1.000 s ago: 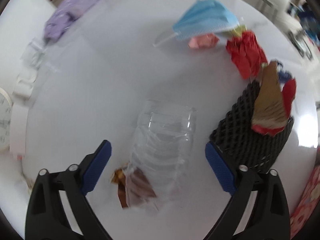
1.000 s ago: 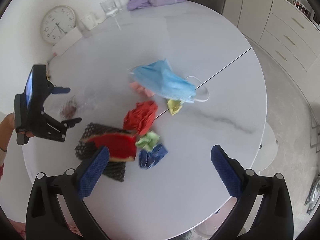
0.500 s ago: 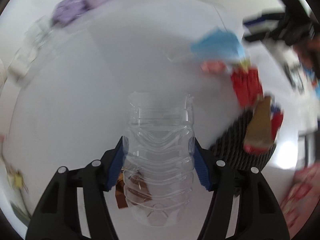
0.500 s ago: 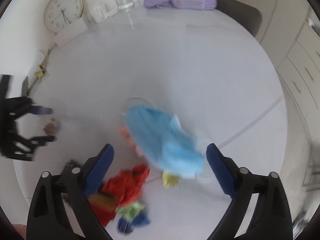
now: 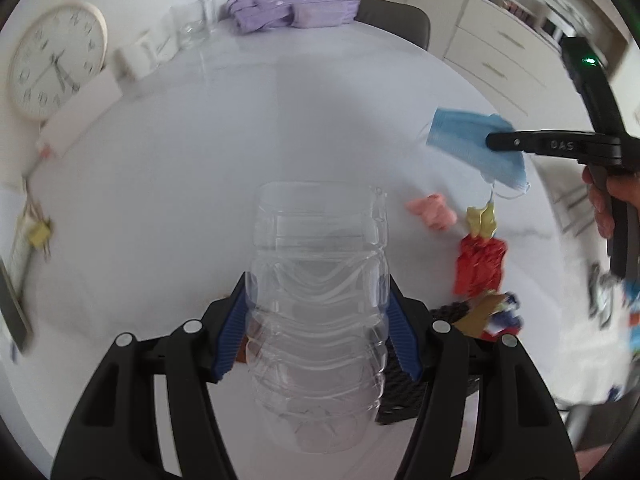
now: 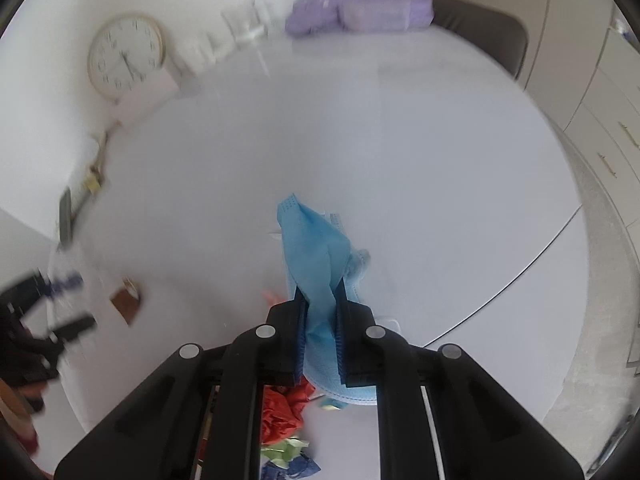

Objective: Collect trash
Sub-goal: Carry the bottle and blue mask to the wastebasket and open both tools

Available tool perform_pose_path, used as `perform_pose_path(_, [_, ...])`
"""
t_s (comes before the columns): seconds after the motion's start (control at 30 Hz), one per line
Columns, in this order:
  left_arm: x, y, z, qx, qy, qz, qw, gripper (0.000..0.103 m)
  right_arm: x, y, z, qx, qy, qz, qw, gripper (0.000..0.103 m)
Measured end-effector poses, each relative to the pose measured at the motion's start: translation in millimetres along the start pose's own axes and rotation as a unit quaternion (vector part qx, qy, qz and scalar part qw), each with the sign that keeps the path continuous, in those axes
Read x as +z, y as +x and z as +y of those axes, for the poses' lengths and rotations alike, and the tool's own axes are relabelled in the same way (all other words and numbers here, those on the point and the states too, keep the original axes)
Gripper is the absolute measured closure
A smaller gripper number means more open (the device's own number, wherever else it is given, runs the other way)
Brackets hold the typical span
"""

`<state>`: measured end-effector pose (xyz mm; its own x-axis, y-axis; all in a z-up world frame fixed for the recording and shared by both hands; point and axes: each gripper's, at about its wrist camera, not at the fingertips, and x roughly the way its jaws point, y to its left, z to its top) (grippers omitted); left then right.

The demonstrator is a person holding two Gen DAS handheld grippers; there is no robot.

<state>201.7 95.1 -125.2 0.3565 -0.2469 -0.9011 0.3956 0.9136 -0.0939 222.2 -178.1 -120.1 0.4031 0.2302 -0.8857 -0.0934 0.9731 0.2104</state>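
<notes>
My left gripper (image 5: 318, 328) is shut on a crushed clear plastic bottle (image 5: 320, 280) and holds it above the white round table (image 5: 200, 160). My right gripper (image 6: 320, 332) is shut on a blue face mask (image 6: 316, 256), lifted off the table; the mask also shows in the left wrist view (image 5: 460, 140). On the table lie a pink paper wad (image 5: 434, 212), a yellow scrap (image 5: 482, 220), a red crumpled paper (image 5: 480, 266), and a black mesh sleeve (image 5: 404, 396) with brown and blue scraps (image 5: 492, 316). A brown wrapper (image 6: 126, 302) lies at the left.
A wall clock (image 5: 52, 64), white box, glasses (image 5: 192, 24) and a purple bag (image 5: 292, 2) stand along the table's far edge. A dark chair (image 6: 480, 36) is behind. Cabinets with drawers (image 6: 612, 120) are at the right.
My left gripper closed on the bottle and lifted it. My right gripper came down over the blue mask, shut on it and raised it.
</notes>
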Motion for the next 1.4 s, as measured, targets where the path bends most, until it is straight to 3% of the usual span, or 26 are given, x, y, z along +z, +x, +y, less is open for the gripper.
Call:
perform_pose_path(0.2, [-7.2, -17.0, -36.3, -0.004, 0.009, -0.007, 0.9999, 0.042, -16.7, -59.4, -5.7, 0.029, 0.039, -0.064, 0.997, 0.09])
perform_pose_path(0.3, [-15.7, -26.1, -63.0, -0.025, 0.02, -0.002, 0.9995, 0.042, -51.6, -93.0, -8.4, 0.035, 0.062, -0.087, 0.994, 0.09])
perform_pose_path(0.53, [-54.7, -44.1, -162.3, -0.074, 0.082, 0.008, 0.9938, 0.042, -174.9, -171.1, -40.9, 0.027, 0.112, -0.104, 0.988, 0.09])
perform_pose_path(0.63, [-75.5, -50.6, -213.4, -0.095, 0.112, 0.018, 0.989, 0.042, -231.0, -196.4, -62.9, -0.003, 0.134, -0.09, 0.987, 0.09])
perform_pose_path(0.9, [-120.3, -48.6, -348.7, -0.131, 0.204, 0.048, 0.969, 0.042, -370.2, -239.1, -124.1, -0.033, 0.215, -0.071, 0.973, 0.089])
perform_pose_path(1.1, [-143.4, -41.2, -424.1, -0.132, 0.262, 0.062, 0.9539, 0.042, -421.2, -256.5, -154.5, -0.039, 0.243, -0.079, 0.966, 0.089])
perform_pose_path(1.4, [-166.1, -29.9, -472.9, -0.131, 0.282, 0.087, 0.9464, 0.042, -458.4, -273.4, -188.8, -0.033, 0.253, -0.086, 0.963, 0.088])
